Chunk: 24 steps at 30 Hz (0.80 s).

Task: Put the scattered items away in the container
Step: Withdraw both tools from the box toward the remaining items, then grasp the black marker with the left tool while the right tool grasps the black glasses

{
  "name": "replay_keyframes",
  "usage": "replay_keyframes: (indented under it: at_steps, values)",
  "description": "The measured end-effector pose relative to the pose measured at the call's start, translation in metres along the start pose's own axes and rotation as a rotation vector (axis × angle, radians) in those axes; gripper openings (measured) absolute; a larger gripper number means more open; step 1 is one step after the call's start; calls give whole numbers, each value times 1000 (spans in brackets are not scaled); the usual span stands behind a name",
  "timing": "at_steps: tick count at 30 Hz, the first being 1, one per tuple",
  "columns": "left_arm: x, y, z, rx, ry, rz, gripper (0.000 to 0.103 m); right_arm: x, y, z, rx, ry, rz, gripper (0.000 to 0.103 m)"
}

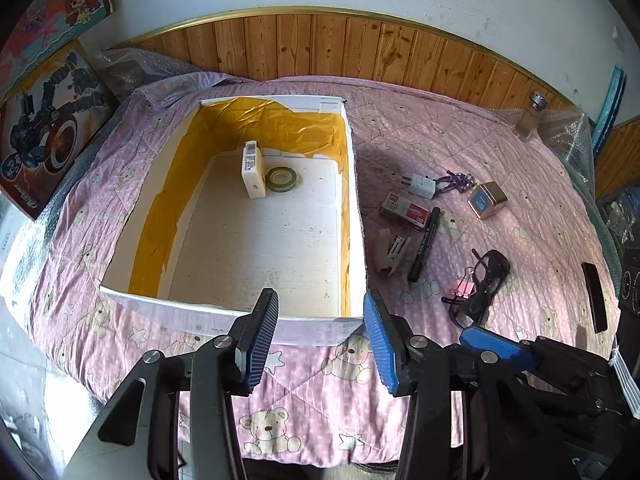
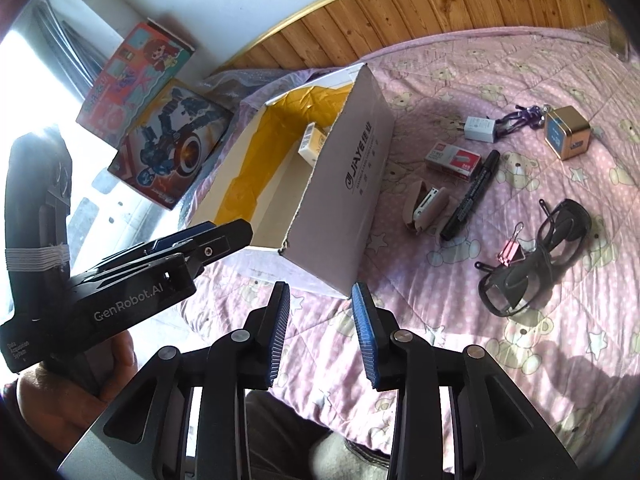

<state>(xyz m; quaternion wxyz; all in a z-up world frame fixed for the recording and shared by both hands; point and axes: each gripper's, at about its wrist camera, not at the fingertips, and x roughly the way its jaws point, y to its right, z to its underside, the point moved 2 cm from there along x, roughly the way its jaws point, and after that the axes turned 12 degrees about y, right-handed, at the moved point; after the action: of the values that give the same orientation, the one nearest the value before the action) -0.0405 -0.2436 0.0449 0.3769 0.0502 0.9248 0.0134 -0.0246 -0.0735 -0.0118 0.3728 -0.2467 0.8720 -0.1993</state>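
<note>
A white box lined with yellow paper lies on the pink quilt. It holds a small white carton and a tape roll. To the right of the box are scattered a charger, a staples box, a tin, a black marker, a stapler, a pink binder clip and black glasses. My left gripper hangs open and empty over the box's near wall. My right gripper is open and empty, just short of the box's near right corner.
Two toy boxes lean against the wall at the left. A glass jar stands at the far right by the wooden panelling. A flat black object lies near the quilt's right edge. A purple keyring lies beside the charger.
</note>
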Motion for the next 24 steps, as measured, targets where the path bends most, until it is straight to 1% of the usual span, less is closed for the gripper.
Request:
replay_keyframes:
  at_steps: [6,9,12,13,22,24]
  values:
    - [1,20,6,33,-12,19,47,-9,27,10,51,0,31,37]
    - [3,34,8,41,-16,53,47,-12,45,16,84,-4,53,37]
    - [9,51,9,56,-29,92,52,-14,64,20,120,-6,78,37]
    - [12,57,10,62,-35,101,54,-15,70,21,134,-6,87,37]
    - [48,105,13,117,-99,195,54,-24,130,21,264,18,185,37]
    - [61,113,13,126,-114,208,54,-24,142,20,298,24,205,40]
